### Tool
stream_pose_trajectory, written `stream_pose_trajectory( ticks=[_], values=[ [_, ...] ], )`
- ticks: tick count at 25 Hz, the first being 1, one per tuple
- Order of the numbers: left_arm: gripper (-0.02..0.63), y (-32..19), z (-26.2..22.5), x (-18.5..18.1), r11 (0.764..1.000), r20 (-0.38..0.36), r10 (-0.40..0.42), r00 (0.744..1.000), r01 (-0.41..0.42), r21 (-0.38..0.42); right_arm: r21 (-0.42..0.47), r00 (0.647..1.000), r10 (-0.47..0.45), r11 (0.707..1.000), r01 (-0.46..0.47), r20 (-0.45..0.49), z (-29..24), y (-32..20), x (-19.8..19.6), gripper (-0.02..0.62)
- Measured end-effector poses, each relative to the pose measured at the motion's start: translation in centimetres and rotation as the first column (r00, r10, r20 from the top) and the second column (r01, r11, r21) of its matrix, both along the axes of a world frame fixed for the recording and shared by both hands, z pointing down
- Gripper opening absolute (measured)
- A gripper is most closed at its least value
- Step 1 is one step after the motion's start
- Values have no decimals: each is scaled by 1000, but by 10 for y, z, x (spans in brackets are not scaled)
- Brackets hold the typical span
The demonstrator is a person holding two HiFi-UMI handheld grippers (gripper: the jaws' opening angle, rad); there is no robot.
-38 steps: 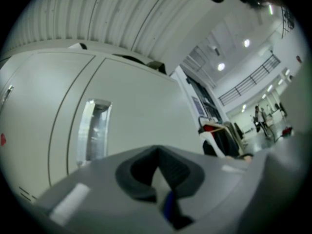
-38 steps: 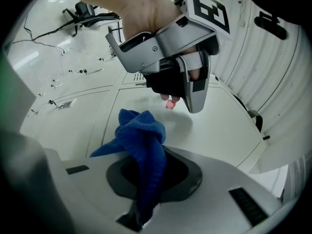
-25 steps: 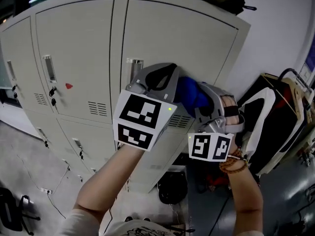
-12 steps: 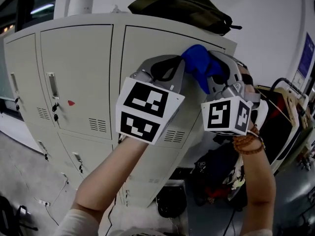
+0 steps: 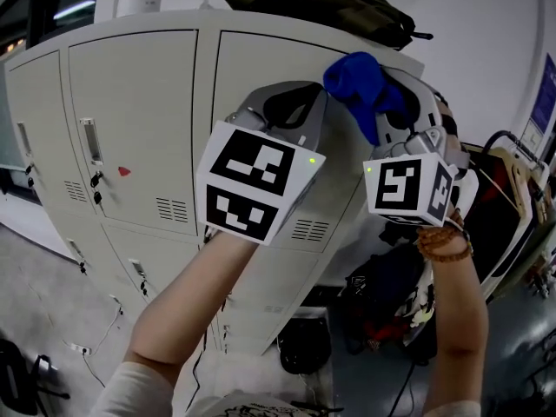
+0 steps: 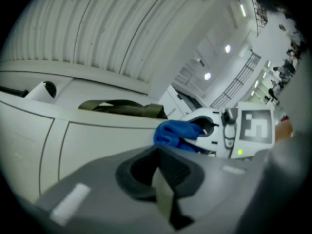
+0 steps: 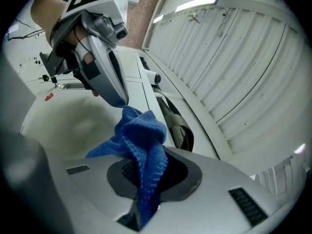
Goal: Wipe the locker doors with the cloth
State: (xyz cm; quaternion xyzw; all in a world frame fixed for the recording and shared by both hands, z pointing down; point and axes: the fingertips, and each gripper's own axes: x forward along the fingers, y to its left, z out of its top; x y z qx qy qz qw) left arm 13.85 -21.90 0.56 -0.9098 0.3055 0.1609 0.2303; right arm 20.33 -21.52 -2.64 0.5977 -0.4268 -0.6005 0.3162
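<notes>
Since one second ago, both my grippers have risen from mid-door to the top of the pale grey metal locker door (image 5: 243, 63). My right gripper (image 7: 140, 216) clamps the blue terry cloth (image 7: 141, 145), which projects ahead of the jaws at the door's upper right corner. My left gripper (image 6: 163, 199) sits just beside it, closed on nothing. Only the right gripper view shows the pinch, and only the head view shows the unwiped door below, so I judge that the stroke runs downward.
</notes>
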Motion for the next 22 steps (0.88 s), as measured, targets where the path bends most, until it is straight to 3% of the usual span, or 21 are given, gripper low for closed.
stream_pose_trajectory(
  ticks=[13, 22],
  values=[
    [-2, -10, 120, 0, 987, 45, 28, 999, -21, -162, -148, 999, -11, 989, 16, 37, 182, -7, 0, 46],
    [-2, -18, 223, 10, 941, 109, 52, 993, -12, -337, -274, 995, 10, 962, 18, 101, 298, -8, 9, 45]
  ],
)
